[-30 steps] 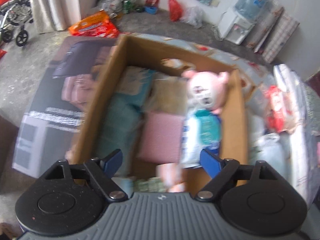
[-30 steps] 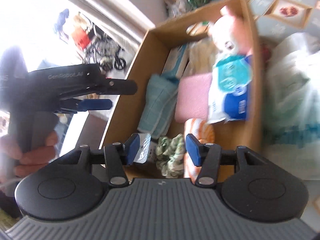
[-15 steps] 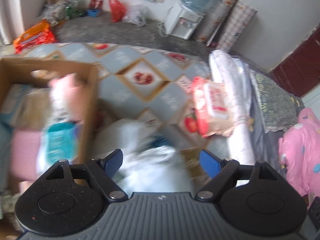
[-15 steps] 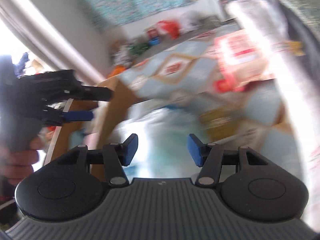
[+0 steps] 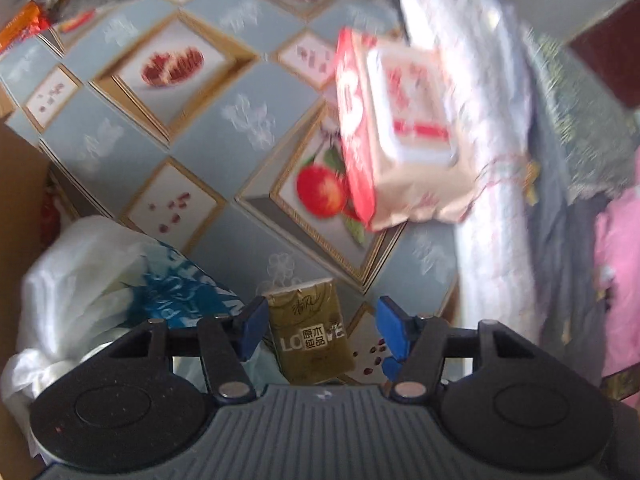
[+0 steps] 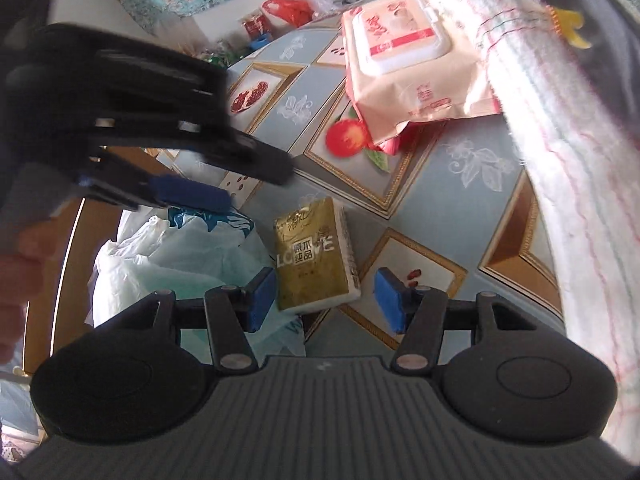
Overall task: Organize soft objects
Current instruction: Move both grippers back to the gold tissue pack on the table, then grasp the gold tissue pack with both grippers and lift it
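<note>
A gold tissue pack lies flat on the patterned mat. My left gripper hovers over it, jaws closing; the pack sits between them, but the pads do not press it. In the right wrist view the left gripper hangs above and left of the pack. My right gripper is open, with the pack's near end between its fingertips and untouched. A pink and white wet-wipes pack lies farther back.
A white plastic bag with blue print is bunched left of the tissue pack. The cardboard box wall stands at the far left. A rolled white blanket borders the right side, with pink cloth beyond.
Both grippers swung away from the cardboard box and came down over the mat. The left jaws narrowed. The gold tissue pack has come into view between the fingers of each.
</note>
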